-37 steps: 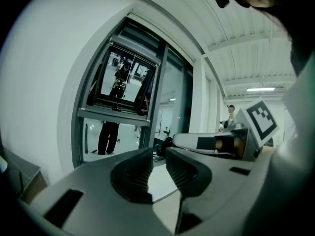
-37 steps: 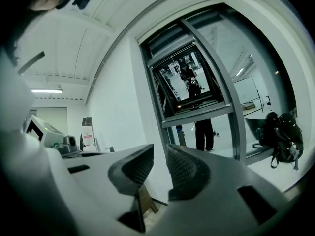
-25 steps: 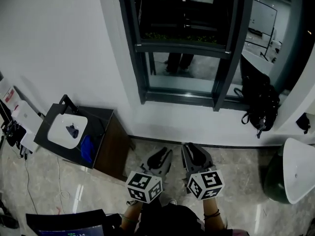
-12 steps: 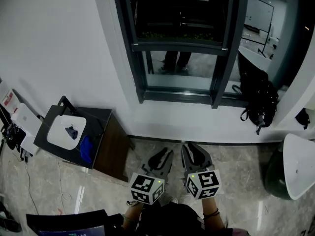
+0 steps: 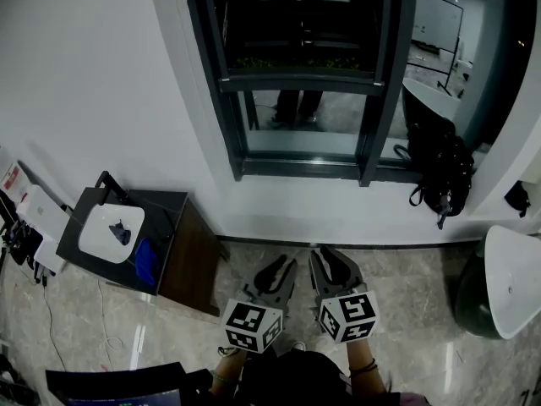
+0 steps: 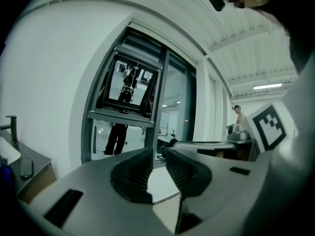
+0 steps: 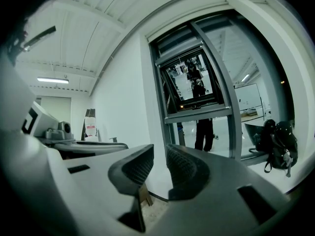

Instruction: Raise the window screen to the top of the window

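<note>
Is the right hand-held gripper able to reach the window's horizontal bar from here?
Probably yes, but only after stepping closer: the right hand-held gripper, empty, is held low, apart from the window bar. Nothing stands between them; the backpack sits off to the right.

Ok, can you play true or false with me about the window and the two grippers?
1. The left gripper and the right gripper are both holding nothing. True.
2. The right gripper is touching the window. False: it is held low over the floor, well away from the window.
3. A black backpack sits by the right side of the window. True.
4. The small dark cabinet stands to the right of the window. False: it stands to the left, against the white wall.
</note>
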A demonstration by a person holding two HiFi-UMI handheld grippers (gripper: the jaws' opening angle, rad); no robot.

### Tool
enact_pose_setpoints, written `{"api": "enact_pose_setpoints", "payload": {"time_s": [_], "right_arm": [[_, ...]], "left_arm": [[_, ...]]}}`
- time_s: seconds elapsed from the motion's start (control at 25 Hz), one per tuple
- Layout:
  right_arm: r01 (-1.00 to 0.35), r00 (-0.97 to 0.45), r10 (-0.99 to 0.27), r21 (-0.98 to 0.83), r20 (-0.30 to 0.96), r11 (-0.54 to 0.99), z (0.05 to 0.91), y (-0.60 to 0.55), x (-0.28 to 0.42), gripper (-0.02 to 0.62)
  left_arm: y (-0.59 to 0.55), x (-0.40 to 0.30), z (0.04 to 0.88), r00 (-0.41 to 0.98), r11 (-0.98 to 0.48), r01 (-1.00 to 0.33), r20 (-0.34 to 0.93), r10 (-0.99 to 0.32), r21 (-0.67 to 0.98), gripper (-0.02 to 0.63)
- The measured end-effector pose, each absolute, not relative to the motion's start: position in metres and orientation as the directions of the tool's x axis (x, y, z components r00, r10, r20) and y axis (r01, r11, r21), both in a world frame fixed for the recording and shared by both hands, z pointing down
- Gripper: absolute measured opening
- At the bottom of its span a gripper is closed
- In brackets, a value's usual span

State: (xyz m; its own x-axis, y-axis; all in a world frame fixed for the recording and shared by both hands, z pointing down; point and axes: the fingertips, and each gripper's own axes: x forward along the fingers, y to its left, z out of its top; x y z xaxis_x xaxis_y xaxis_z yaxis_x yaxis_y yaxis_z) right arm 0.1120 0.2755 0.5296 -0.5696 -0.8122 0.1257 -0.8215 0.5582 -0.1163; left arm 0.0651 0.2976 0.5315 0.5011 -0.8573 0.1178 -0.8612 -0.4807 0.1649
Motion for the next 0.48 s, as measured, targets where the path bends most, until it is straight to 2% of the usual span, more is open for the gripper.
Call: {"api": "enact_pose_setpoints", "payload": {"time_s": [0.48], "right_arm": [[-0.816,-0.578,-0.803,-0.114,0.148,0.566,0.5367,0.2844,0.1119,0.067]], "left_arm": [[0.3055,0.0666,0.539,0.497,-0.473,-0.864,0.134,-0.858,0.173,0.08]]}}
